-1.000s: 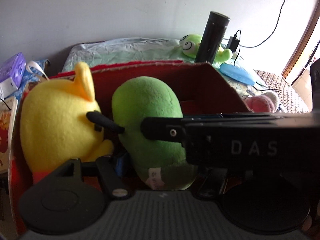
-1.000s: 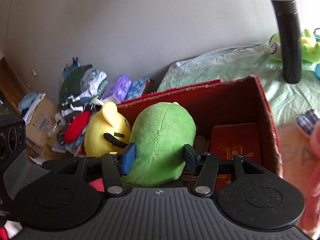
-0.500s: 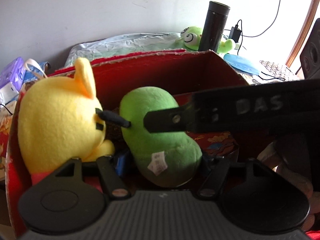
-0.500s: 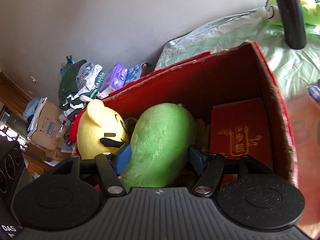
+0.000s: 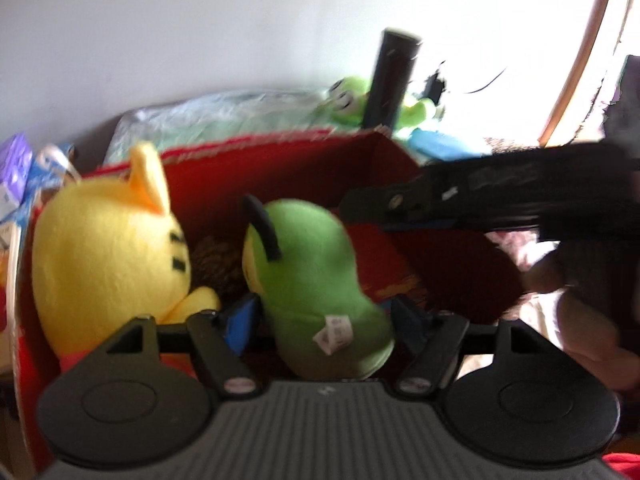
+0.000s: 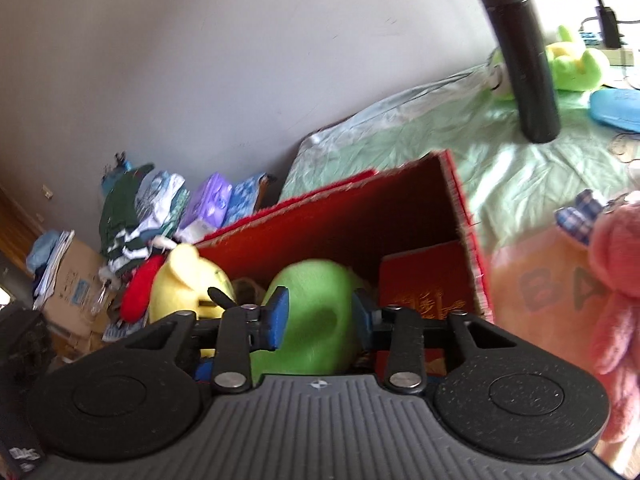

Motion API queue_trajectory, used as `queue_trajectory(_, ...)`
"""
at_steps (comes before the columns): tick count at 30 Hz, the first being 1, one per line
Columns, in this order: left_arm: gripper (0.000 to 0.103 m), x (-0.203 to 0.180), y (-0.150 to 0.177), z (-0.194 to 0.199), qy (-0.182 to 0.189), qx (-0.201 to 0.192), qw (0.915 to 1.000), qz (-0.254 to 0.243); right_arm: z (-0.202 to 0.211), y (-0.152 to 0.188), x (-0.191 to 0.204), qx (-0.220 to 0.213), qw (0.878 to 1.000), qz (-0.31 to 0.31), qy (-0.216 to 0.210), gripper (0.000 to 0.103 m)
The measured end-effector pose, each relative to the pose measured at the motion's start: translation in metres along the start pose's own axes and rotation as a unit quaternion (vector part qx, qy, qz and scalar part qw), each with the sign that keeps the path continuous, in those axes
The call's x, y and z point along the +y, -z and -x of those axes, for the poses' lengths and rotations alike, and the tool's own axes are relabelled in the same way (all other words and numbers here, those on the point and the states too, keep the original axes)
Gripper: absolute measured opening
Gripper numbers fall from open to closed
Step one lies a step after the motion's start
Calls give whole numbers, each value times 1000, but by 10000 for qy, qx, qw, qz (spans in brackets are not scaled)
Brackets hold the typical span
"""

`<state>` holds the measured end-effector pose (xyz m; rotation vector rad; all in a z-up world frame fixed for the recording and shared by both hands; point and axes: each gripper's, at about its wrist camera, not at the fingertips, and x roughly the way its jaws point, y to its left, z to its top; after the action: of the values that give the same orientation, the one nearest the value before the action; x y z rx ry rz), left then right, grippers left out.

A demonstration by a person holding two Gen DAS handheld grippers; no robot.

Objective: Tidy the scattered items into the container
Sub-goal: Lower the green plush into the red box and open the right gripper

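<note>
On the bed, one red box (image 6: 360,216) holds two plush toys (image 6: 316,312).

Daylit from the right, with white glare washing out the wall (image 5: 500,20) behind the black flask (image 5: 394,80) in the left wrist view. Heavy motion blur there, smearing the green plush toy (image 5: 316,276) and red box (image 5: 280,168). Sharper in the right wrist view, slightly soft on the toy. Fisheye bending and dark vignetted corners in both. Deep shadow inside the box.
</note>
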<state>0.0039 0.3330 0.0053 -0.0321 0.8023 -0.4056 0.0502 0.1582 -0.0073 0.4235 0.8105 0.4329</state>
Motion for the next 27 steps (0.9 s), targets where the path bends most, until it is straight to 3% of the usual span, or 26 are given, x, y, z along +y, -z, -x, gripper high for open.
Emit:
queue_trajectory(2,77,-3,-2,2,126,-55,9999,-68,-5,-1,2,102,9995,120,263,17)
queue_trajectory(3,77,-4,-2,1,205,-46,9998,-57,-7,-1,4,132,9989,219,380,16)
queue_trajectory(7,78,-3,-3,0,437,-49,9990,46,-15,0,11,231,9959,533,695,17)
queue_trajectory(14,77,9,-1,15,788,-462,9957,168,-7,-3,12,387,9932,676,869,20)
queue_trajectory(15,77,10,-1,15,841,-463,9952,166,-8,-2,16,427,9910,815,970,24)
queue_trajectory(19,77,9,1,7,948,-249,9951,128,-15,1,23,653,9818,1251,1274,25)
queue_trajectory(24,77,3,4,2,862,-105,9962,-62,-22,7,33,859,9690,1834,1416,36)
queue_trajectory(27,78,3,4,2,784,-92,9968,-136,-26,10,39,858,9628,2084,1491,36)
